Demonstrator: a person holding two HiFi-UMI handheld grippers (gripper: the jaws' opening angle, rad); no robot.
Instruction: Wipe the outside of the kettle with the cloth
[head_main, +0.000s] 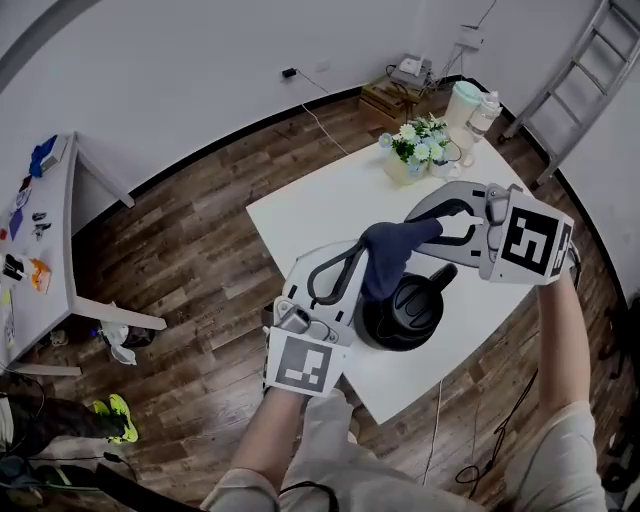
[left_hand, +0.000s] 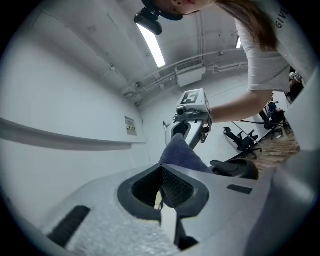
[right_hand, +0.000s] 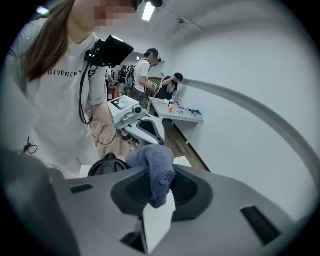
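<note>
A black kettle (head_main: 405, 312) stands on the white table (head_main: 300, 215) near its front edge. Above it hangs a dark blue cloth (head_main: 390, 255), stretched between both grippers. My left gripper (head_main: 357, 256) is shut on the cloth's left end, and my right gripper (head_main: 422, 228) is shut on its right end. In the left gripper view the cloth (left_hand: 181, 152) runs out of the shut left gripper (left_hand: 162, 172) towards the right gripper (left_hand: 192, 112), with the kettle (left_hand: 235, 168) below. In the right gripper view the cloth (right_hand: 152, 169) is pinched in the right gripper (right_hand: 157, 192); the kettle lid (right_hand: 107, 166) shows below the left gripper (right_hand: 140, 122).
A pot of flowers (head_main: 418, 147), a pale jug (head_main: 463, 104) and a bottle (head_main: 483, 113) stand at the table's far corner. A ladder (head_main: 580, 70) leans at the right wall. A side table (head_main: 40, 235) with small items is at the left. Cables lie on the wooden floor.
</note>
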